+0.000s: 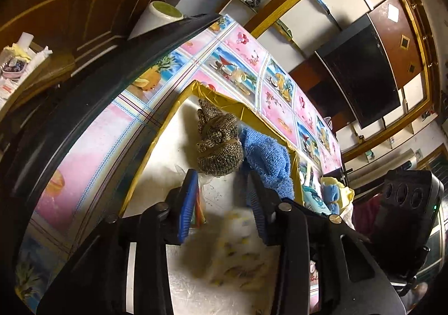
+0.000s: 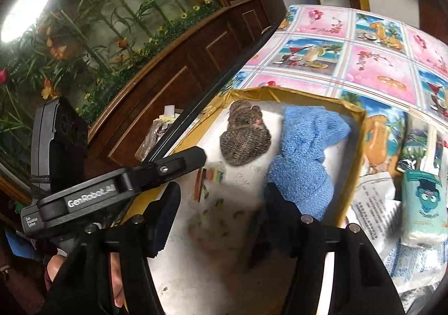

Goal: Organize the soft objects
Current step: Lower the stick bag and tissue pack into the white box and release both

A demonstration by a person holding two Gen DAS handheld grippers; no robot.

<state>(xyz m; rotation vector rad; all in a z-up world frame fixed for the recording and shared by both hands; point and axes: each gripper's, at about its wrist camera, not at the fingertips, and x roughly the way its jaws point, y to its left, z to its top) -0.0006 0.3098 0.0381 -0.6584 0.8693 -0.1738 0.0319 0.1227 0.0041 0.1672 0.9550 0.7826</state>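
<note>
Box [image 2: 361, 130] with gold-taped rim is sitting on the patterned tablecloth [image 2: 372, 62], near the table's edge on the wooden-cabinet side. Two soft items are already lying inside, toward the box's far wall: a brown knitted bundle [image 2: 245, 141] and a blue fluffy cloth [image 2: 305, 158], touching or just beside each other. A third, a pale cloth with yellow print [image 1: 240, 253], is showing blurred on the box floor nearer the cameras, with a small multicoloured item [image 2: 210, 177] beside it.

Left gripper [image 1: 224, 197] is hanging over the box with jaws partly apart; the pale cloth is lying below and between them, pads not pressing on it. Right gripper [image 2: 221, 211] is likewise standing part open above the box floor, gripping nothing.

Judgement: sorting is well along, three soft pieces boxed. Still outside, by the box's right edge: a teal tissue pack [image 2: 424, 211] and a yellow-and-blue soft thing [image 1: 336, 194].

The left view alone is showing that yellow-and-blue piece; the right view alone is showing a printed packet [image 2: 420, 146] past the tissue pack.
</note>
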